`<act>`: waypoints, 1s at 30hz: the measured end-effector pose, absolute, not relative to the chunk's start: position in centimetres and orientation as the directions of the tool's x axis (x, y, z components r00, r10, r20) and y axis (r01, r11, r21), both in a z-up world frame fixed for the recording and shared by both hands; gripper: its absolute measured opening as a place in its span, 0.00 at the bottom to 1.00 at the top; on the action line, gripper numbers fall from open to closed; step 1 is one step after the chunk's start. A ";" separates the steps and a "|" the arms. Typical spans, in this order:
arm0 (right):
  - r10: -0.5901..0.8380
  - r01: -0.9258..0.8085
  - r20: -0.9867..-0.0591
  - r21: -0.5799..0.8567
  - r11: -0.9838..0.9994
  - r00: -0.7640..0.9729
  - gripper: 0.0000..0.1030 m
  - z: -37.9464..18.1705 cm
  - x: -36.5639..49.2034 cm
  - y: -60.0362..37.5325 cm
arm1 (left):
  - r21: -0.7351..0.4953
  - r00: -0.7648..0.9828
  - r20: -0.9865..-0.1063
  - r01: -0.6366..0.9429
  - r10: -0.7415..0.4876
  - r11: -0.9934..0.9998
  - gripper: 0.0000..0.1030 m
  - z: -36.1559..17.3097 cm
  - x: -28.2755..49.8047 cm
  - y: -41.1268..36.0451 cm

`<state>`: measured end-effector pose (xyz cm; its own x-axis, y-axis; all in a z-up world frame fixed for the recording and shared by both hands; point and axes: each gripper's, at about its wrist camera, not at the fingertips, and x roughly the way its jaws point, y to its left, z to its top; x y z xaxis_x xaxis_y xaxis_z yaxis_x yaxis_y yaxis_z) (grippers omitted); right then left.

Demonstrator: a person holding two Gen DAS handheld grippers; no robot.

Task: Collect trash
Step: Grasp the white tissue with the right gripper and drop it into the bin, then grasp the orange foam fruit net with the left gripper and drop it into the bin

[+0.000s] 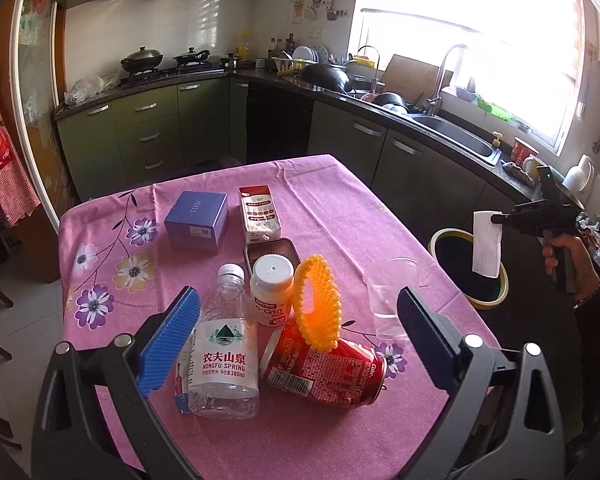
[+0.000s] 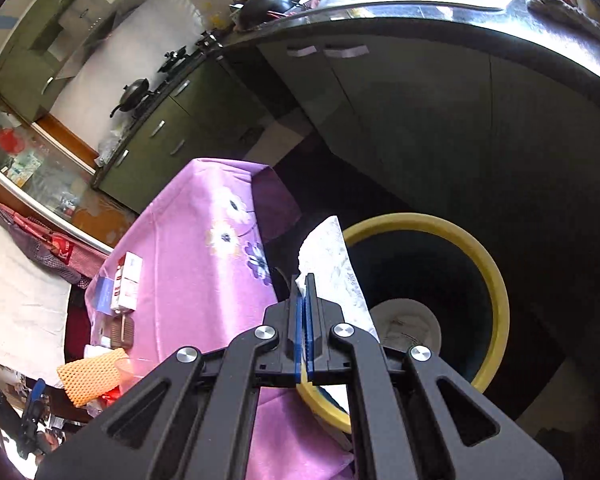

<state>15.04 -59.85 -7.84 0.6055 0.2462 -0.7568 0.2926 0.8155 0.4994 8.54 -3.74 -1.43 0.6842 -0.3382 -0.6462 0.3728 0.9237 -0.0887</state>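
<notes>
Right gripper (image 2: 305, 280) is clamped on a white paper tissue (image 2: 332, 256) hanging above the yellow-rimmed trash bin (image 2: 496, 280) just ahead; advise centring over the opening before release, while left gripper (image 1: 296, 308) waits spread wide, empty.

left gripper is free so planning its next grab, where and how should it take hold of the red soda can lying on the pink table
Grip the red soda can across its round mid-body, from above. It lies on its side, so the curved wall faces up. Keep toward its right end: the orange spiky ring leans on the left. The left gripper has open jaws.
</notes>
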 end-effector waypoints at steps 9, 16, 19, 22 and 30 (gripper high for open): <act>0.107 0.419 -0.825 0.389 0.820 0.555 0.40 -13.5 15.1 -63.5 | -0.032 0.684 -0.665 0.375 -0.300 0.926 0.92 -1.4 8.6 -5.5; 0.131 0.332 -0.768 0.415 0.847 0.627 0.43 -11.2 11.5 -60.6 | -0.024 0.685 -0.670 0.365 -0.286 0.931 0.92 -1.6 9.2 -5.7; 0.152 0.276 -0.750 0.413 0.868 0.644 0.44 -10.6 10.1 -58.4 | -0.013 0.673 -0.687 0.367 -0.275 0.930 0.92 -2.3 9.6 -6.1; 0.184 0.226 -0.733 0.422 0.878 0.655 0.47 -10.1 9.1 -56.4 | 0.009 0.662 -0.705 0.369 -0.256 0.929 0.92 -3.2 10.3 -6.6; 0.211 0.161 -0.730 0.404 0.900 0.651 0.48 -9.4 9.0 -53.0 | 0.028 0.630 -0.739 0.380 -0.237 0.925 0.92 -5.3 13.1 -7.7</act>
<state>8.96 -52.98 -9.38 0.6506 0.2109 -0.7295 0.1614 0.9003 0.4042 13.13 -7.65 -5.28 0.6304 -0.2365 -0.7394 0.3801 0.9245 0.0283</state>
